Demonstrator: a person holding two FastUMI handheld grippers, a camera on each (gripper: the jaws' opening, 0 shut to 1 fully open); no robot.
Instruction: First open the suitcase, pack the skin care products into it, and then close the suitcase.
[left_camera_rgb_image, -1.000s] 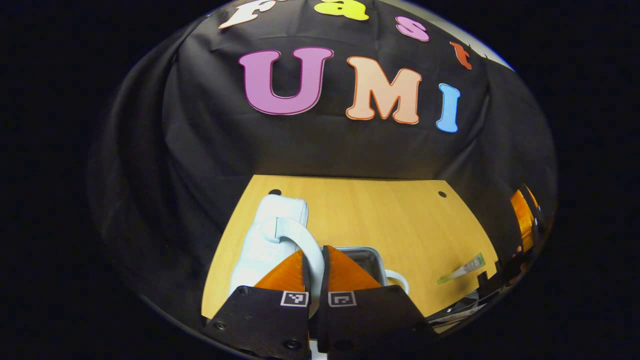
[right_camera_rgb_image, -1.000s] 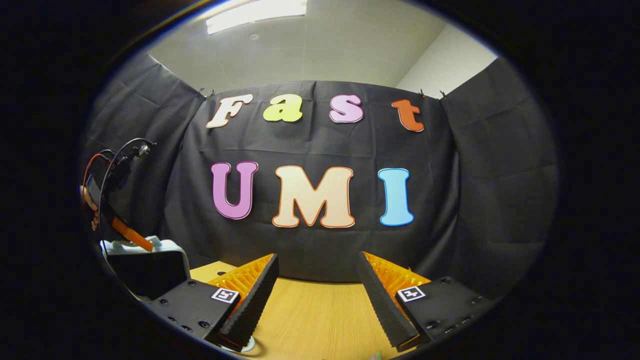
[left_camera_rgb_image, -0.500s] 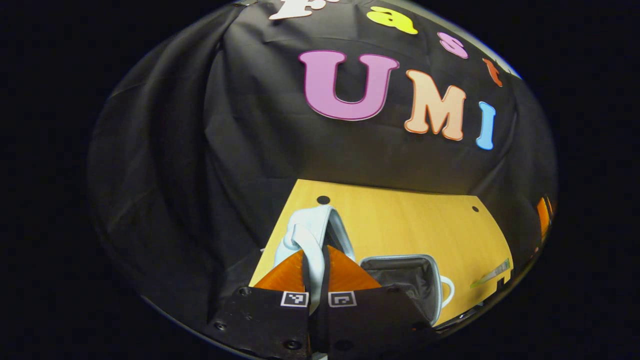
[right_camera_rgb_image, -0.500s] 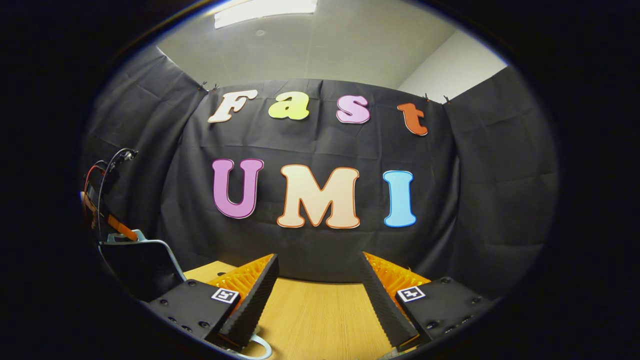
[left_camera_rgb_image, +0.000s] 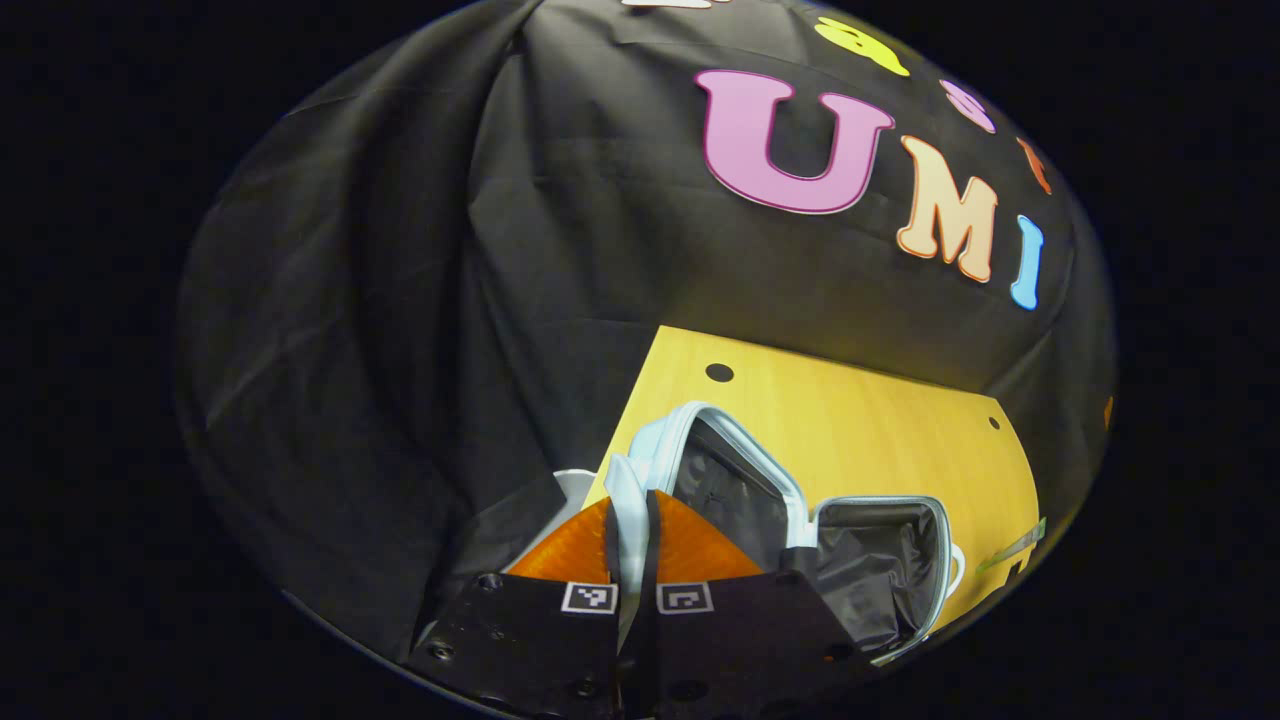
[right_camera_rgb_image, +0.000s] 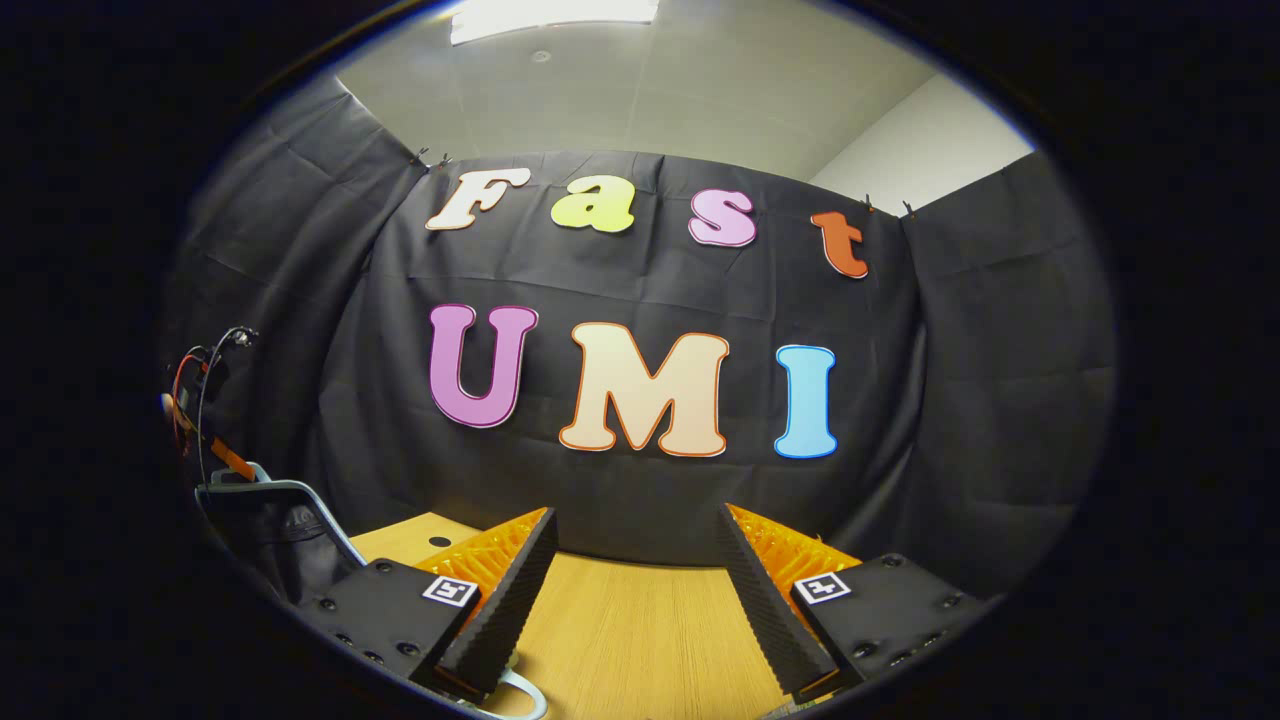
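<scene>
A small pale-blue suitcase lies open on the wooden table (left_camera_rgb_image: 860, 410). Its lid (left_camera_rgb_image: 735, 480) is swung up and back, dark lining showing, and its base (left_camera_rgb_image: 885, 570) lies flat with a dark lined inside. My left gripper (left_camera_rgb_image: 632, 525) is shut on the lid's white handle (left_camera_rgb_image: 625, 500), which runs up between the fingers. A thin green-tipped skin care tube (left_camera_rgb_image: 1010, 552) lies on the table right of the base. In the right gripper view my right gripper (right_camera_rgb_image: 635, 580) hangs open over the table (right_camera_rgb_image: 640, 640); the raised lid (right_camera_rgb_image: 270, 530) and the left gripper (right_camera_rgb_image: 215, 440) stand at the far left.
Black cloth walls close the table in at the back and on both sides. Two round holes (left_camera_rgb_image: 719, 372) mark the tabletop's far corners. A white loop handle (right_camera_rgb_image: 520, 690) of the suitcase base shows under my right gripper's left finger.
The left gripper has swung the lid by its handle further up and over to the left, so the lid's lining and the base's inside now show. The right gripper stayed open and nearly still.
</scene>
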